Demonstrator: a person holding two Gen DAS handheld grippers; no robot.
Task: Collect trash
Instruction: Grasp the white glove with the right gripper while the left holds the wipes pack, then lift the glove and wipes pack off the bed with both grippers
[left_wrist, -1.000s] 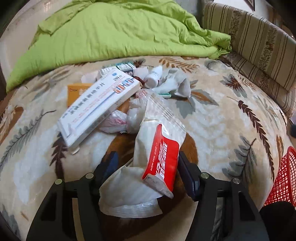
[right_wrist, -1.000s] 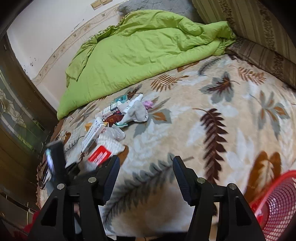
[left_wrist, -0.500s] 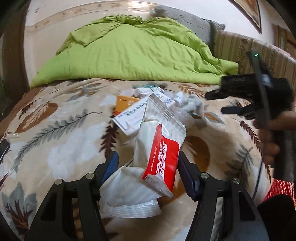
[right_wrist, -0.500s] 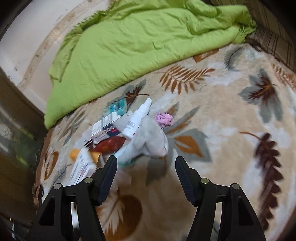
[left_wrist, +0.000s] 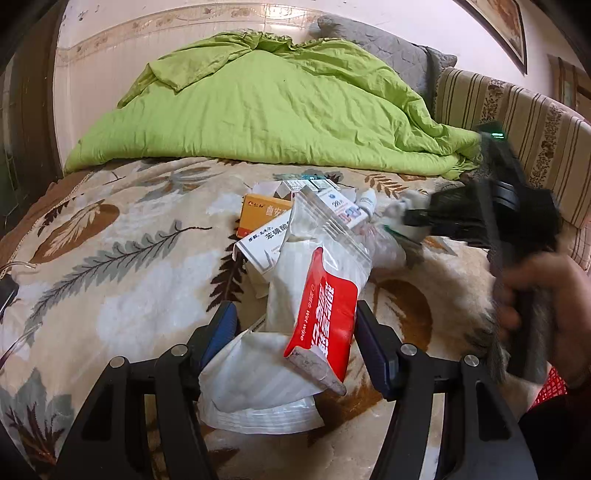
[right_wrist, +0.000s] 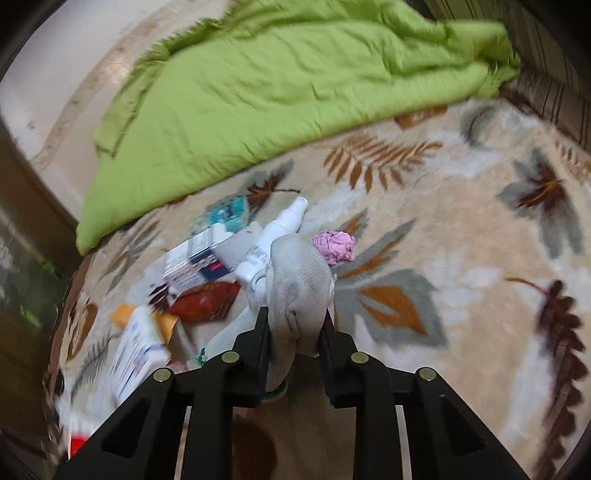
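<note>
**Both grippers loaded over the bed**

The glove sits mid-bed by the trash pile, pinched between the nearly closed fingers of the right gripper. The left gripper is partly closed on a wipes pack. The limp glove touches the bottle; lifting could drag it, or the cloth could slip free.

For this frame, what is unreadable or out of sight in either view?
- Left wrist view: the right gripper is motion-blurred, so its jaws are unreadable there.
- Left wrist view: the wet wipe pack hides part of the white box.
- Left wrist view: the red basket is cut off by the hand.
- Right wrist view: the glove hides the spray bottle base; box print is blurred.
</note>
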